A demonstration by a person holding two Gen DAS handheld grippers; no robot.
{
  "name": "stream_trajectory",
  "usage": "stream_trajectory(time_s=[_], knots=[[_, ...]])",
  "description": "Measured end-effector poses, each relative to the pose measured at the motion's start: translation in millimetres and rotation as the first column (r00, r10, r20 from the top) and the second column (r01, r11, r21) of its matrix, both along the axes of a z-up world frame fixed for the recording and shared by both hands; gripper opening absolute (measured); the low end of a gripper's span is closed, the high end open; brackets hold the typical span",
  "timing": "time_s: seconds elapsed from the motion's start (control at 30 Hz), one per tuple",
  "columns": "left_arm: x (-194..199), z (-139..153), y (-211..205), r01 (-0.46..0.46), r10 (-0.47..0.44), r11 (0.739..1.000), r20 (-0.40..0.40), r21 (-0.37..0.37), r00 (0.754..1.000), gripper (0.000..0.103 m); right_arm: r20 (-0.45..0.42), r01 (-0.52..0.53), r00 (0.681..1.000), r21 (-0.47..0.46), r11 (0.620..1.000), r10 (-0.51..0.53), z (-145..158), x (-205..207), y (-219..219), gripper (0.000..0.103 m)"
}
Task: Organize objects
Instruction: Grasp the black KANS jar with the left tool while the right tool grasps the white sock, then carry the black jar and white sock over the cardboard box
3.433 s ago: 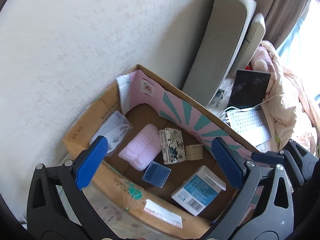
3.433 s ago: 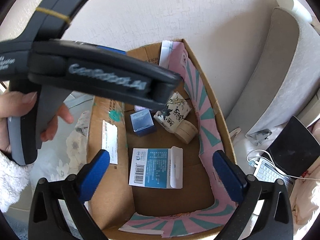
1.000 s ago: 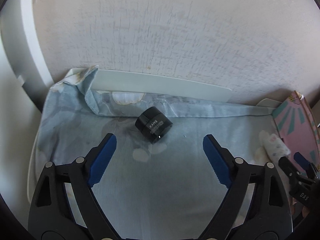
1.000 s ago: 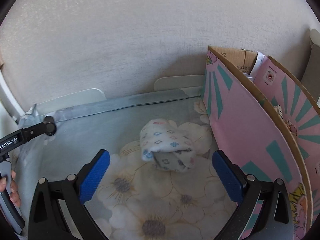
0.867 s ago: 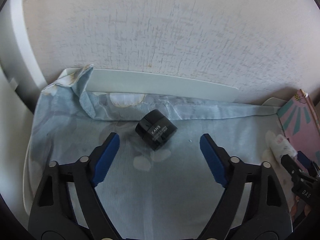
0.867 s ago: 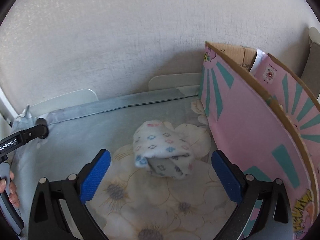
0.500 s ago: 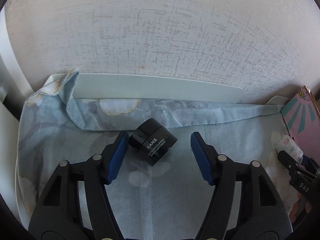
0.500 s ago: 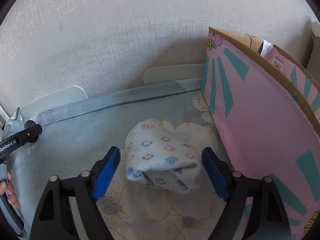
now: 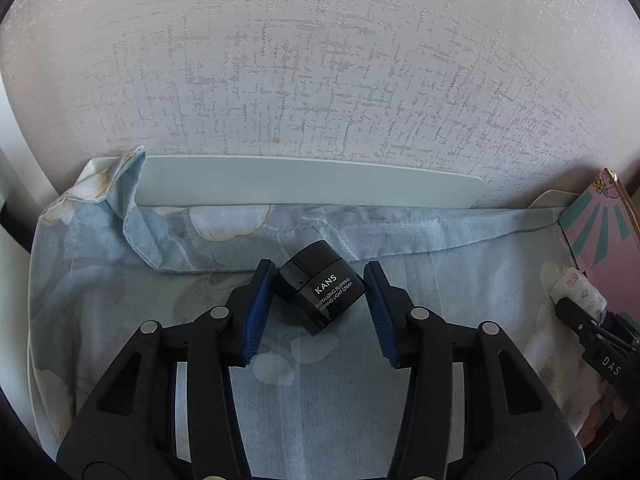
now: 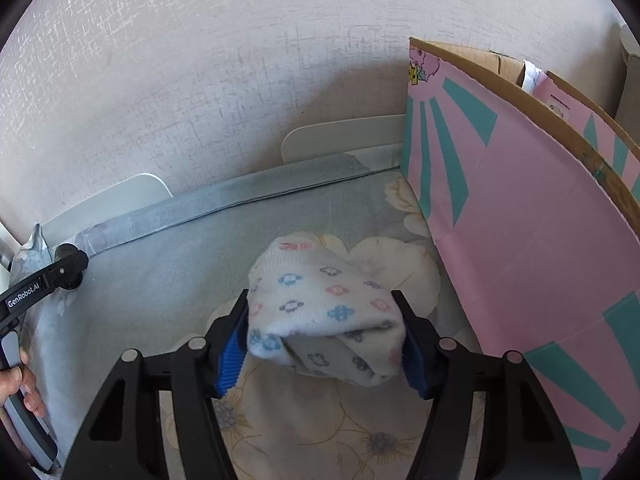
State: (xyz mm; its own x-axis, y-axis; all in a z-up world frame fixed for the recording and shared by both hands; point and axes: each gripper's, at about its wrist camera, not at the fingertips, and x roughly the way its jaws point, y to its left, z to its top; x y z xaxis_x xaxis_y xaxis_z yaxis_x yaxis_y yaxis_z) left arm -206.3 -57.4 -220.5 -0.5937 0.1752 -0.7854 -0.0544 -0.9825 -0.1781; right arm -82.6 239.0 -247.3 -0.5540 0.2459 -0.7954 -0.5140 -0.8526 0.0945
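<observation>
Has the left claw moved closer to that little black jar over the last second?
Yes. The left gripper advanced toward the white board along the wall and narrowed; its blue pads now flank the black KANS cream jar.

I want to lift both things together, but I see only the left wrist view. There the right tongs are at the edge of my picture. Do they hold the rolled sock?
Observer: Yes. In the right wrist view the right tongs are shut on the rolled sock, one pad on each side.
Operator: Good. My left tongs pinch the black jar. Where is the box from the sock?
Observer: The pink box stands just right of the sock, apart from it, its top open.
Operator: Does the sock look tight?
Observer: Not fully; a loose fold gapes at its near end.
</observation>
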Motion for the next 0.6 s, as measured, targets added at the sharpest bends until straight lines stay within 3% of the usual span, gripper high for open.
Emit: stream_trajectory(time_s=[0.33, 0.6], knots=[[7.3, 9.9, 7.6, -0.006, 0.005, 0.999, 0.029, 0.047, 1.000, 0.042, -0.007, -0.030, 1.000, 0.003, 1.000, 0.030, 14.1, 8.0, 0.3, 0.059], [26.5, 47.5, 7.4, -0.008, 0.007, 0.998, 0.017, 0.068, 1.000, 0.042, -0.024, -0.093, 0.995, -0.010, 0.996, 0.093, 46.3, 9.3, -1.6, 0.059]])
